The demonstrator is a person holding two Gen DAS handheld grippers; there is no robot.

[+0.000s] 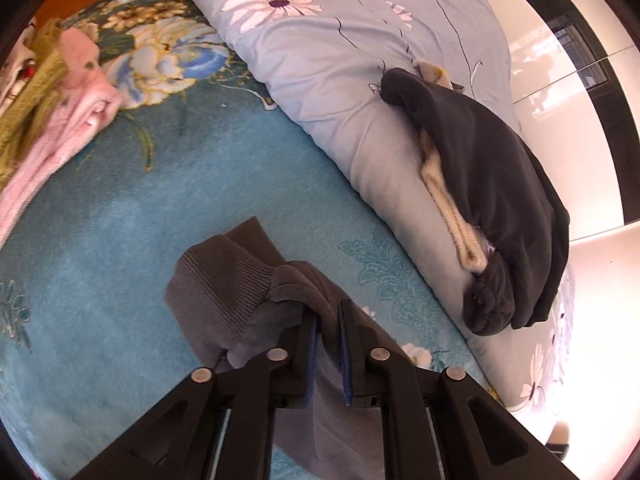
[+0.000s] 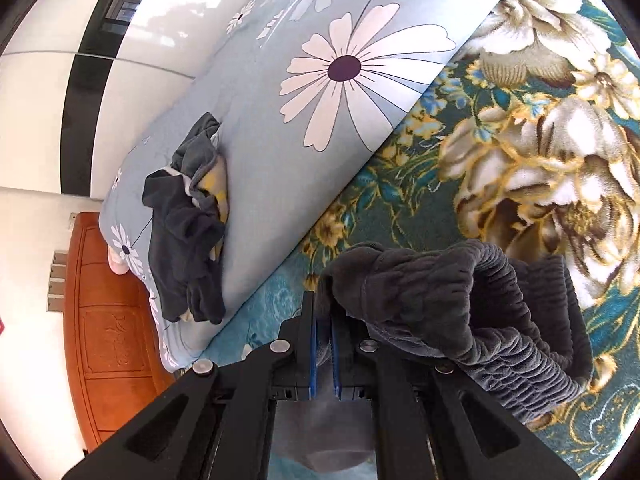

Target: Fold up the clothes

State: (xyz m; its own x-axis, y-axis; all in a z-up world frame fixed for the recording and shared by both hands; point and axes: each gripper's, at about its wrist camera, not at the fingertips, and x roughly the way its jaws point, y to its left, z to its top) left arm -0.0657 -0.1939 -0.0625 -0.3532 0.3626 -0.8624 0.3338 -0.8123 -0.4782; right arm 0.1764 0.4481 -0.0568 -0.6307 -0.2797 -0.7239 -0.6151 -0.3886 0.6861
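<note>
Grey garment [image 1: 224, 292], soft fleece with a ribbed band, hangs lifted over the teal floral blanket [image 1: 120, 208] covering the bed; in the right wrist view its gathered elastic edge [image 2: 492, 320] bunches up right of the gripper, above the blanket's big cream-and-gold flower print. Left gripper [image 1: 329, 322] has its jaws narrow, clamped on a fold of the grey garment, fabric pinched between the blue pads [image 1: 347, 364] and trailing down toward the camera. Right gripper [image 2: 323, 308] likewise narrow, jaws closed on another bunch of the same garment, cloth draped over the right-hand finger. Beyond the garment, along the blanket's far edge, lies a light-blue quilt [image 1: 320, 64] with white daisy print, rolled into a long bolster shape. On top of the quilt sits a folded stack of clothes: a dark charcoal piece [image 1: 492, 184] over a cream knit one [image 1: 452, 216], the cream edge peeking out toward the blanket. At the blanket's left side in the left wrist view, a pink garment [image 1: 72, 120] and an olive-green knit [image 1: 36, 96] lie loosely heaped. Past the quilt: white glossy wardrobe panels [image 1: 560, 60] with black strips, and an orange-brown wooden bed board [image 2: 112, 320] in the right wrist view.
</note>
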